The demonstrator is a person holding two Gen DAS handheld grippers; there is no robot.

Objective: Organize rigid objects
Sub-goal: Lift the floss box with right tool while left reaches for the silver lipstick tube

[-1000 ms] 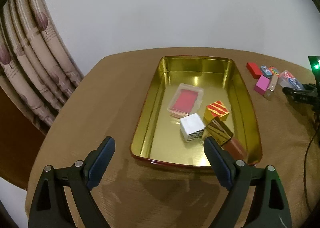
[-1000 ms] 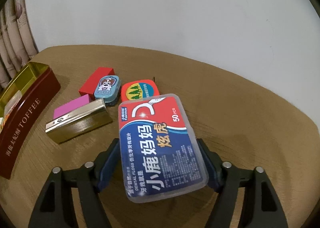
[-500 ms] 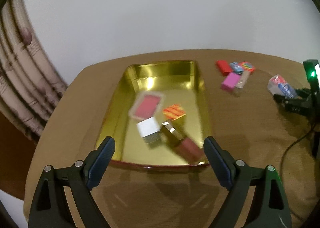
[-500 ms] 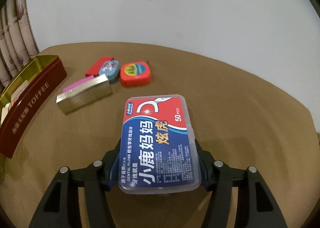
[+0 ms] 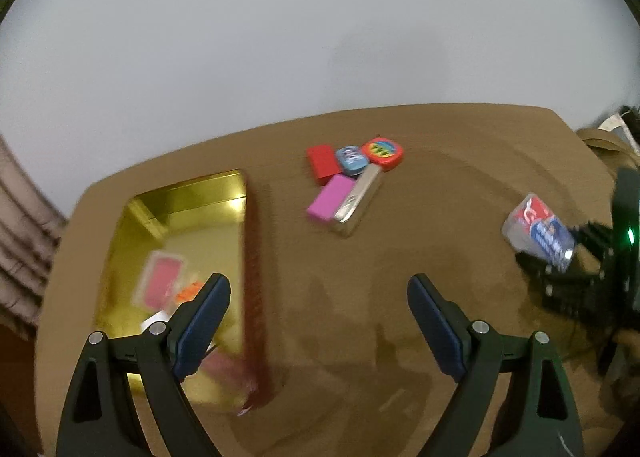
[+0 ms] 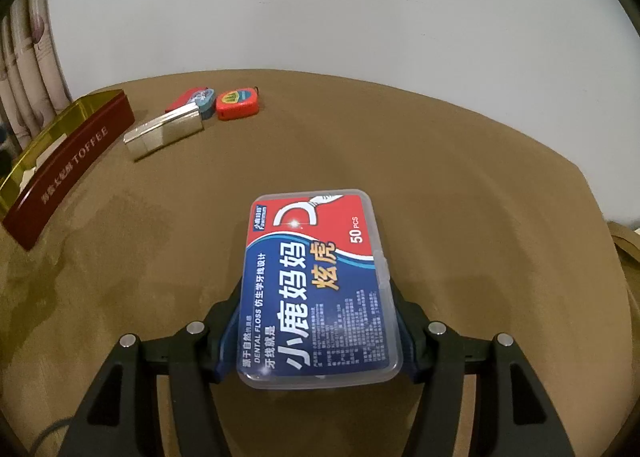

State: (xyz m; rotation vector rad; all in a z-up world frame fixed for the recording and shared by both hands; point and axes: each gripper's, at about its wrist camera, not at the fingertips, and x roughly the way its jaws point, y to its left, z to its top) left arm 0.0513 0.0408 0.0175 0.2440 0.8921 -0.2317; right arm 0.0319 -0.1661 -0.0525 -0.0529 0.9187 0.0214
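My right gripper (image 6: 320, 321) is shut on a clear dental floss box (image 6: 320, 289) with a red and blue label, held just above the brown table. The left wrist view shows this box (image 5: 538, 231) at far right. My left gripper (image 5: 317, 283) is open and empty over bare table, between the gold toffee tin (image 5: 240, 225) and a cluster of small items. The cluster holds a red block (image 5: 322, 165), a blue oval tin (image 5: 351, 159), an orange tape measure (image 5: 382, 149), a pink block (image 5: 330, 203) and a gold bar (image 5: 356, 203). A red card case (image 5: 162, 281) lies in the tin.
The tin's dark red wall (image 6: 76, 161) stands at left in the right wrist view, with the gold bar (image 6: 164, 131) and tape measure (image 6: 237, 103) behind it. A curtain (image 6: 24, 69) hangs at far left. The table's rounded edge runs along a white wall.
My left gripper has swung right, so the tin slid to the view's left and the cluster came to the centre. My right gripper closed on the floss box and drew back from the cluster.
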